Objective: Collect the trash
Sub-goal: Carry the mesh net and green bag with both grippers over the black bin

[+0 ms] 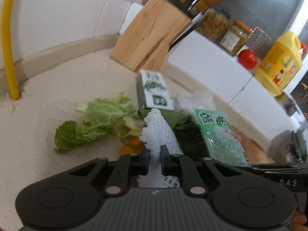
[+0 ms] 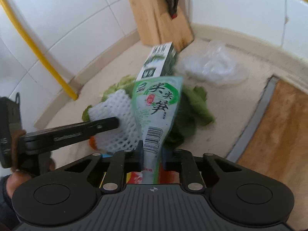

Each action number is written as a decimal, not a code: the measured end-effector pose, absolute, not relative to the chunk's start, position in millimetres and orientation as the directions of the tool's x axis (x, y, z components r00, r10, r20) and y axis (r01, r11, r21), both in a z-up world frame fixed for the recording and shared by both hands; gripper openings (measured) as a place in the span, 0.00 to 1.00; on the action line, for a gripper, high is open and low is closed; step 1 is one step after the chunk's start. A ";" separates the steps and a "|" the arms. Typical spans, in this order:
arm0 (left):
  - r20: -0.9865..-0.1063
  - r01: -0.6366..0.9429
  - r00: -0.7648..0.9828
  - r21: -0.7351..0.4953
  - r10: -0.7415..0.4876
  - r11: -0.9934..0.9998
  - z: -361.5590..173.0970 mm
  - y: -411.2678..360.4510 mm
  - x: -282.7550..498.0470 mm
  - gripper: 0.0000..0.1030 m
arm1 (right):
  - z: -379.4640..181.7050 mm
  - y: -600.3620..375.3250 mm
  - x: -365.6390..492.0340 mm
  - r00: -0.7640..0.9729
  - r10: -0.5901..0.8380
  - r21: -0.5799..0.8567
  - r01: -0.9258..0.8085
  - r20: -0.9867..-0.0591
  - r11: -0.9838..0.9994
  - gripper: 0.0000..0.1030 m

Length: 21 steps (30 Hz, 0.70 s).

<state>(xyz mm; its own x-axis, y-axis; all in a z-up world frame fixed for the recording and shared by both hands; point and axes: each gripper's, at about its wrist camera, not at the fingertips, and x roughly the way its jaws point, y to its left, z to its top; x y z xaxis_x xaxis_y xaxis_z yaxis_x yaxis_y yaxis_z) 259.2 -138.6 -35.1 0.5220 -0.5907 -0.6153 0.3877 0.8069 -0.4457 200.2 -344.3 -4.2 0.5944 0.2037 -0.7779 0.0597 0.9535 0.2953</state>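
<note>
Both hands angle their tongs down toward the trash heap on the desk, the left tongs [image 1: 155, 155] pinching the white foam net [image 1: 157, 132] and the right tongs [image 2: 152, 154] pinching the tail of the green printed packet [image 2: 156, 105]. Only the left view shows jars, a tomato [image 1: 247, 58] and a yellow oil bottle [image 1: 279, 63] at two o'clock. The right view shows the left tongs entering from nine o'clock, with cabbage leaves [image 2: 196, 104] beneath and the green carton [image 2: 159, 61] at twelve.
</note>
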 end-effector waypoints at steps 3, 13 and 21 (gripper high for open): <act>-0.592 0.408 0.533 -0.447 -0.605 0.796 -21.5 -133.7 248.5 0.06 | 5.7 -349.9 191.0 0.616 0.208 0.314 0.067 -0.759 0.947 0.16; -0.535 0.419 0.587 -0.442 -0.608 0.794 11.3 -106.6 212.1 0.06 | 29.3 -344.9 165.6 0.678 0.222 0.343 0.047 -0.701 0.938 0.16; -0.526 0.357 0.646 -0.432 -0.553 0.828 19.5 -73.5 191.9 0.06 | 35.9 -318.3 165.5 0.683 0.269 0.358 -0.013 -0.679 0.934 0.16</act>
<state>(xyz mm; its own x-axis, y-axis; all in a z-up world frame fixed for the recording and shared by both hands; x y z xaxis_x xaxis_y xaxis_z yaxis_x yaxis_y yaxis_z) 191.9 -73.5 19.5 0.6463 -0.5529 -0.5259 0.3573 0.8282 -0.4317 165.5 -318.3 35.9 0.6829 0.2693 -0.6790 -0.0125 0.9337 0.3577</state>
